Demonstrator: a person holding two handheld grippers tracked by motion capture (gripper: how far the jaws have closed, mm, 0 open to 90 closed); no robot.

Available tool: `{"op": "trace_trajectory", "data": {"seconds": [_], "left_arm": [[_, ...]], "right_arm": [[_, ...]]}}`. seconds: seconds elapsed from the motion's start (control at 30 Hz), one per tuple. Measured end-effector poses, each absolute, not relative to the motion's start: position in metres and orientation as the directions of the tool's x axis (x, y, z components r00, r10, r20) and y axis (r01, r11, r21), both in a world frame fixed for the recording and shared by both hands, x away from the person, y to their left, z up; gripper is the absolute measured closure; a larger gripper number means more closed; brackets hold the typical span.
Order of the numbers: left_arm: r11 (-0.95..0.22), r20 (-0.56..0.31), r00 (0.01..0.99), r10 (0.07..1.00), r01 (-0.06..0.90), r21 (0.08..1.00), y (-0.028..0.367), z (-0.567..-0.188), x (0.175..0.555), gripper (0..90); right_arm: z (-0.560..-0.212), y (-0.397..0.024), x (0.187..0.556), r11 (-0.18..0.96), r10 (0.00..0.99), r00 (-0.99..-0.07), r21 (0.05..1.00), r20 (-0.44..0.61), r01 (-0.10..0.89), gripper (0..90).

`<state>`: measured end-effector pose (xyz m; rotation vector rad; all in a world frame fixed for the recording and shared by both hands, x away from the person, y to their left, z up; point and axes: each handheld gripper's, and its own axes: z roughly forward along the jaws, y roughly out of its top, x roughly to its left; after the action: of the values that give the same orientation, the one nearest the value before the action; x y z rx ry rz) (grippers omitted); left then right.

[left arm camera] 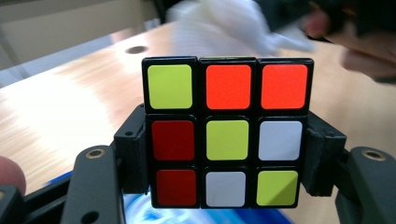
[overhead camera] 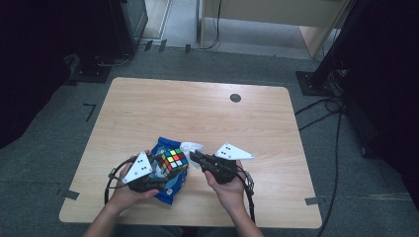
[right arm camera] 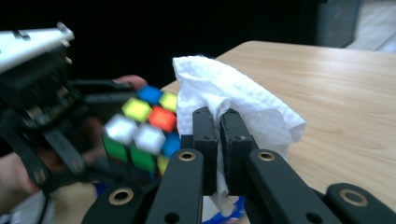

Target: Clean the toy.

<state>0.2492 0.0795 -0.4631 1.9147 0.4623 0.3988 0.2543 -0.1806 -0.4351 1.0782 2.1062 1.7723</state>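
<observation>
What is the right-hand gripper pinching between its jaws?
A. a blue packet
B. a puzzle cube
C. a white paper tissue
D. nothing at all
C: in the right gripper view the right gripper has its two black jaws closed on a white paper tissue, while the puzzle cube sits in the left gripper.

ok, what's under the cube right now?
A blue packet lies flat on the table beneath the cube, which the left gripper holds clamped. The cube and gripper cover the packet's middle, so its print is unreadable.
</observation>
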Motion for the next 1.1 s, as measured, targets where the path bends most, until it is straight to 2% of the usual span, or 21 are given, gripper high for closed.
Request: {"op": "trace_trajectory", "data": {"seconds": [0.07,0.2,0.3,0.4,0.47,0.57,0.73,0.8,0.97,1.1], "left_arm": [[-0.376,0.074,0.887,0.455,0.116,0.919,0.07,-0.466,0.245,33.9],[-0.412,0.109,0.879,0.464,0.105,0.905,0.066,-0.469,0.243,33.9],[-0.382,0.092,0.873,0.48,0.113,0.917,0.073,-0.466,0.246,33.9],[-0.358,0.078,0.868,0.491,0.119,0.926,0.08,-0.462,0.247,34.0],[-0.355,0.076,0.87,0.487,0.118,0.927,0.08,-0.461,0.246,34.0],[-0.35,0.071,0.875,0.479,0.117,0.929,0.076,-0.46,0.245,34.1],[-0.357,0.079,0.862,0.501,0.122,0.926,0.075,-0.459,0.246,34.1],[-0.348,0.076,0.861,0.503,0.121,0.93,0.078,-0.457,0.246,34.1],[-0.322,0.059,0.874,0.483,0.114,0.94,0.077,-0.453,0.243,34.1],[-0.344,0.068,0.872,0.484,0.118,0.932,0.069,-0.455,0.242,34.1]], "right_arm": [[-0.437,-0.174,0.255,0.042,0.613,-0.726,0.904,0.312,0.425,87.6],[-0.437,-0.166,0.253,0.058,0.562,-0.746,0.883,0.357,0.466,87.7],[-0.43,-0.161,0.246,0.093,0.503,-0.798,0.897,0.332,0.432,87.6],[-0.426,-0.166,0.246,0.115,0.526,-0.793,0.898,0.308,0.425,87.5],[-0.432,-0.174,0.252,0.098,0.576,-0.752,0.887,0.319,0.451,87.5],[-0.435,-0.174,0.253,0.067,0.591,-0.729,0.88,0.345,0.471,87.4],[-0.419,-0.156,0.237,0.101,0.527,-0.8,0.914,0.286,0.393,87.2],[-0.418,-0.158,0.238,0.108,0.534,-0.797,0.913,0.28,0.393,87.1],[-0.434,-0.176,0.252,0.059,0.621,-0.71,0.883,0.333,0.465,87.1],[-0.421,-0.166,0.243,0.056,0.556,-0.764,0.902,0.328,0.428,86.8]]}}
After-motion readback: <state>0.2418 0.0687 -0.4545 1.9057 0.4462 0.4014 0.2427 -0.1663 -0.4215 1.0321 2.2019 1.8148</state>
